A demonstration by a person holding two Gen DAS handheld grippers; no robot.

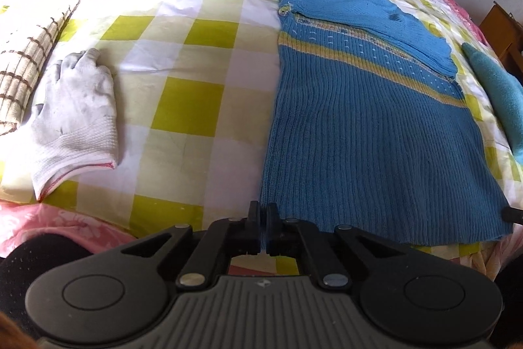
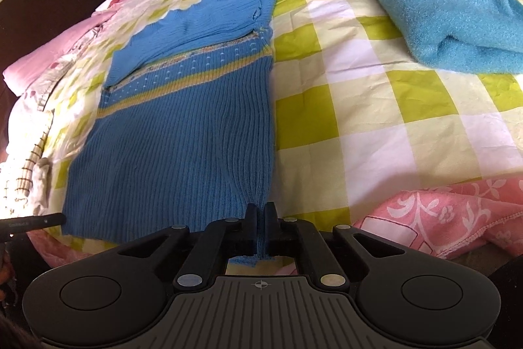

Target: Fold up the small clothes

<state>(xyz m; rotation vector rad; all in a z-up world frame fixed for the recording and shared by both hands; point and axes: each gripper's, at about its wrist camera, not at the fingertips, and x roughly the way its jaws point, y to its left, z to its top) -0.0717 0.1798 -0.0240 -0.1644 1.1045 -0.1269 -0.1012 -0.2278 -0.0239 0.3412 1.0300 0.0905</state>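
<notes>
Left wrist view: the left tool [image 1: 263, 211] has its jaws drawn together on the near left corner of the blue knit sweater [image 1: 369, 133], with a thin strip of the hem caught between the fingers [image 1: 253, 215]. The sweater lies flat on the checked bedspread [image 1: 196, 61], hem toward the camera, its ribbed body running away to a yellow striped band [image 1: 369, 58]. Past the band, a sleeve is folded across the chest. To the left, well apart from the sweater, a white work glove [image 1: 76, 110] lies on the bedspread beside a brown-lined checked cloth [image 1: 23, 67]. At the right edge lies a teal fuzzy garment [image 1: 500, 94], near the sweater's far side. A dark tool tip [image 1: 513, 214] shows at the sweater's near right corner. A pink floral blanket [image 1: 49, 224] lies along the bed's near edge.

Right wrist view: the right tool [image 2: 260, 213] is closed onto the sweater's [image 2: 176, 133] near right corner, and blue knit bunches between the fingers [image 2: 251, 218] and hangs out below them. The sweater stretches away to the left of the tool, flat on the bedspread [image 2: 343, 94]. The teal fuzzy garment [image 2: 438, 5] lies folded at upper right, well apart. The pink floral blanket [image 2: 441, 221] lies at lower right. The other tool's tip [image 2: 36, 222] shows at far left by the hem.
</notes>
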